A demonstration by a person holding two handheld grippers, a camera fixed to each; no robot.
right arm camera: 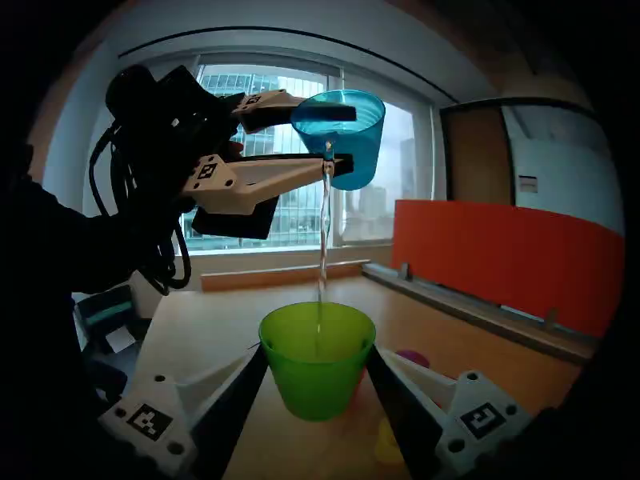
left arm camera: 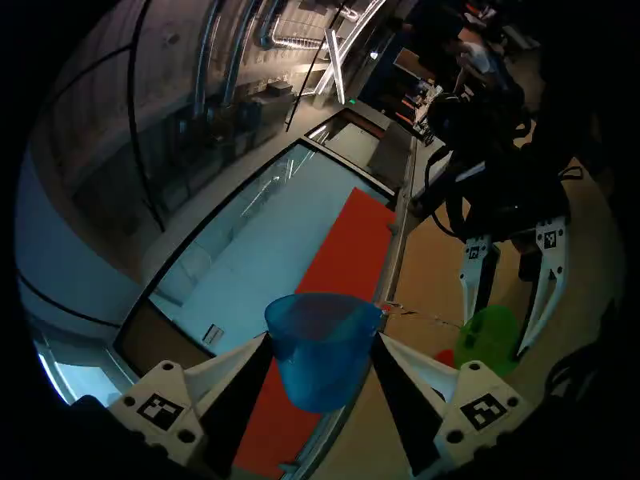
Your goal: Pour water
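Observation:
My left gripper [left arm camera: 320,340] is shut on a translucent blue cup [left arm camera: 322,360], held high and tipped over. A thin water stream [right arm camera: 322,240] falls from the blue cup [right arm camera: 342,140] into the green cup [right arm camera: 318,368] below it. My right gripper [right arm camera: 318,352] is shut on that green cup and holds it upright just above the wooden table [right arm camera: 208,320]. In the right gripper view the left gripper [right arm camera: 348,138] shows at upper left, fingers on both sides of the blue cup. The left gripper view shows the right gripper [left arm camera: 496,332] around the green cup [left arm camera: 486,336].
An orange partition [right arm camera: 512,256] runs along the table's right side, with a rail [right arm camera: 472,308] at its foot. A large window [right arm camera: 264,104] stands behind. Small magenta [right arm camera: 412,358] and yellow [right arm camera: 388,444] items lie on the table near the green cup. A dark sleeve and cables [right arm camera: 136,232] hang at left.

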